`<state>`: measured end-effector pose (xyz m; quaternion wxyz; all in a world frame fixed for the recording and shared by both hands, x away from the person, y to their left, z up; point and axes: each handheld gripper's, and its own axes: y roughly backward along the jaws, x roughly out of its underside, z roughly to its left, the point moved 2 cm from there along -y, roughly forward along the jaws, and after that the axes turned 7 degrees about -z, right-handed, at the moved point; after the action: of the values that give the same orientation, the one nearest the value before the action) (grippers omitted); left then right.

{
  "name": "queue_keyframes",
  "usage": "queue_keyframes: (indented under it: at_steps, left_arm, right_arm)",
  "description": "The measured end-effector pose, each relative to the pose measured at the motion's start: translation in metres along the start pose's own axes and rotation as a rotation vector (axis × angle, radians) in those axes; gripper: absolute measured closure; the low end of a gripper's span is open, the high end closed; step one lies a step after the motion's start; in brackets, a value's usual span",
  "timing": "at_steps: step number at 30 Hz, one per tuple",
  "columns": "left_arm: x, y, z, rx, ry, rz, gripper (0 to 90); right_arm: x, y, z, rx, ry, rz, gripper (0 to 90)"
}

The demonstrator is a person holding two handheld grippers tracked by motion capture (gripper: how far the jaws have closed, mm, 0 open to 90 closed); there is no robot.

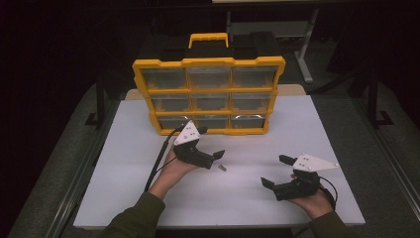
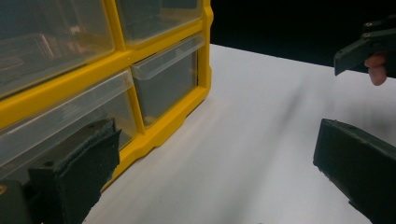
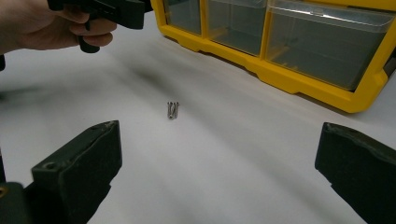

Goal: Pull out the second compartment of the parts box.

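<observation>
Yellow frame, clear plastic drawers: the organizer stands upright at the far middle of the desk, three rows by three, handle up top. Just near of it, a small bunch of screws lies loose on the white top, w/ nothing else around it.

Left tongs sit right beside the screws, jaws spread wide, holding nothing; the left gripper view has the organizer's bottom drawers close on one side. Right tongs are further off to the right and nearer, also wide open and empty, aimed straight at the screws in the right gripper view.

Looks like the step is picking up the screws, probably for a drawer. To do it well, I'd say: come in low, approx. flat to the desk, jaws straddling the bunch across its short side, then close slowly so the screws stay together and don't roll or scatter. They're thin, so the pads need to meet right at desk level. Only one tool should go in; the other stays clear.

Desk top is matte white board, smooth, so small metal bits could skid. Grey carpet runs either side. Room beyond is dark, w/ a table leg and frame faintly visible at far right.
</observation>
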<state>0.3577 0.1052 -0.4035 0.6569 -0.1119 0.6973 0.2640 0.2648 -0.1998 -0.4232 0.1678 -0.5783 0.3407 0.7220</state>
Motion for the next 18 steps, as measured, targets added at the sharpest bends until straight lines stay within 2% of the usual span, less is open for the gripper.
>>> queue_keyframes:
  at_steps: [18]
  left_arm:
    - [-0.002, -0.016, 0.004, -0.008, 0.002, -0.014, 0.1]
  right_arm:
    - [0.000, 0.000, -0.001, 0.001, 0.004, 0.003, 0.0]
